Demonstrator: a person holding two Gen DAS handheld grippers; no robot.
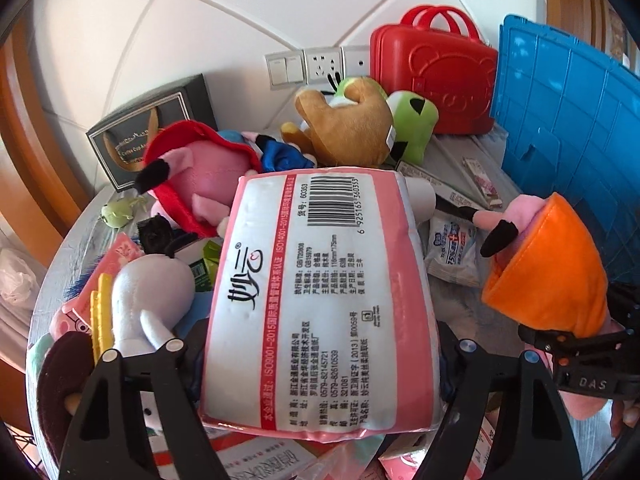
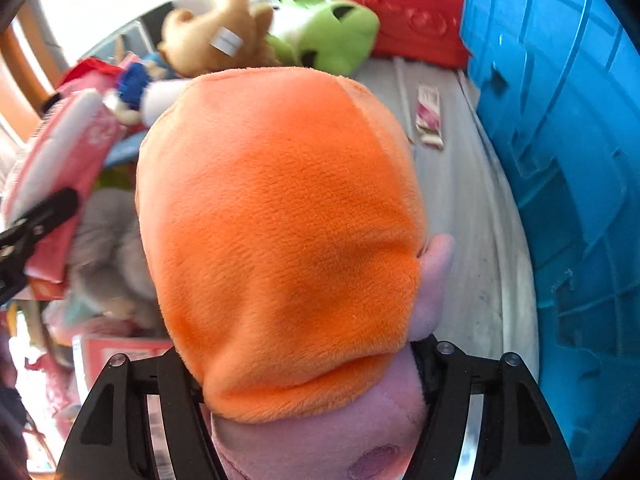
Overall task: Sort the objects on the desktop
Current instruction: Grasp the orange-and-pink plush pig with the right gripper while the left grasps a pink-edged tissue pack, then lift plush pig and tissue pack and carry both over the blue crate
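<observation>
My left gripper [image 1: 320, 354] is shut on a pink and white tissue pack [image 1: 320, 292] with a barcode, held above the cluttered table. My right gripper [image 2: 308, 368] is shut on a pink pig plush in an orange dress [image 2: 280, 240], held close to the camera. That plush [image 1: 548, 268] and the right gripper [image 1: 580, 364] also show at the right of the left wrist view. The tissue pack [image 2: 60, 152] and a left finger show at the left of the right wrist view.
A blue crate [image 1: 568, 128] stands at the right, also in the right wrist view [image 2: 560, 160]. A red case [image 1: 436, 76], brown plush [image 1: 352, 124], green plush [image 1: 416, 120], pig plush in red [image 1: 196, 184], grey plush [image 1: 148, 292], black box [image 1: 148, 128] and wipes packet [image 1: 452, 248] crowd the table.
</observation>
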